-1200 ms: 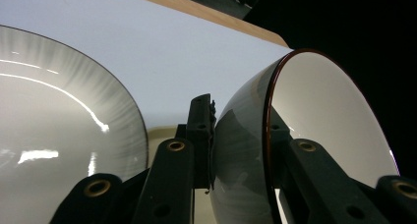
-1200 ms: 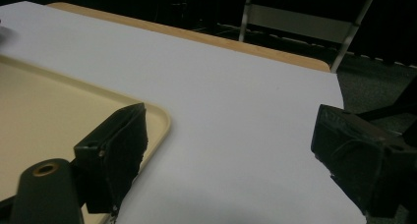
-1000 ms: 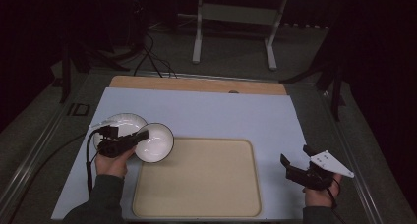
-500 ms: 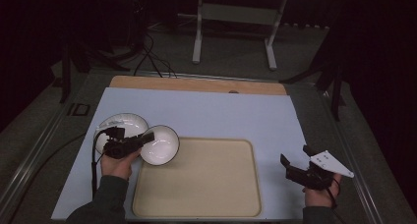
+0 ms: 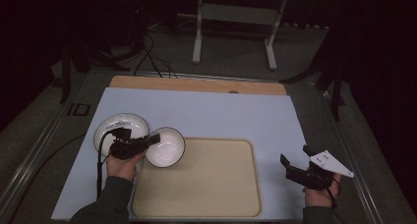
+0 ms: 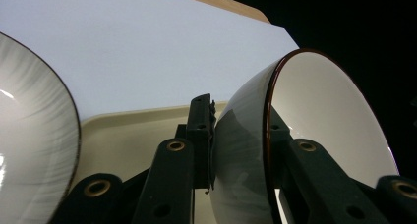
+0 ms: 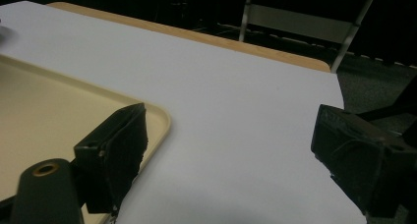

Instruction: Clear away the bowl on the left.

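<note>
Left gripper clamps bowl rim — over tray corner

White bowl with dark rim, tilted, over tray's near-left corner

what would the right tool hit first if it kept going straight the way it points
Probably nothing soon. The right tool is open and points up and left over bare white table; the tray corner lies just to its left. Depth is hard to judge.
</note>
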A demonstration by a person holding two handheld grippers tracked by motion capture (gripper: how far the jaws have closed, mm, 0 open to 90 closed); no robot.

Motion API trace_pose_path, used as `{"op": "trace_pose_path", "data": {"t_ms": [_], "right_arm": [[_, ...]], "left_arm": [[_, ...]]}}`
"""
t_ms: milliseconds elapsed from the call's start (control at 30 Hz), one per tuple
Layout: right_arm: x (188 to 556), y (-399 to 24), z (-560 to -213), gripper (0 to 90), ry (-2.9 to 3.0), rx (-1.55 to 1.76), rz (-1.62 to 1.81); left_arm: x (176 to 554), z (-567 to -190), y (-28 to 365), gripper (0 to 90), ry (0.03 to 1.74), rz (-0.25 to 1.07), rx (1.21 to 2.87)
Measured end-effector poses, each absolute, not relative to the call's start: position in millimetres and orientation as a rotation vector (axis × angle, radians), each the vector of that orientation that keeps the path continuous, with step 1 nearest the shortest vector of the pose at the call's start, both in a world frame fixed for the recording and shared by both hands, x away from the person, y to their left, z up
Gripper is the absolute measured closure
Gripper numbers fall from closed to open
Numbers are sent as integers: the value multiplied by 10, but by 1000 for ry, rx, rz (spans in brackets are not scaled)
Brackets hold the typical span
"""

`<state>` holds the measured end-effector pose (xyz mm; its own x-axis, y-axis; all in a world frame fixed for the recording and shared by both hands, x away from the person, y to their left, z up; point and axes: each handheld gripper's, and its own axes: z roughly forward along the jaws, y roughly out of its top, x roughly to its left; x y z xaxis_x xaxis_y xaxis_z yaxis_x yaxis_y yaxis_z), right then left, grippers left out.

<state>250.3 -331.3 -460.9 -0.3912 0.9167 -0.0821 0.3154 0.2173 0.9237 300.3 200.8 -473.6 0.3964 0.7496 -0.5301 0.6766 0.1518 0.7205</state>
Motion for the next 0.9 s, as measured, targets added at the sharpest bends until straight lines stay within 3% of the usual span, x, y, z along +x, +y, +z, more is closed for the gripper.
{"op": "trace_pose_path", "data": {"t_ms": [900], "right_arm": [[2496, -3319, -4607, 136, 1833, 1144, 1166]], "left_arm": [[3001, -4761, 1818, 747, 1274, 53, 1600]]}}
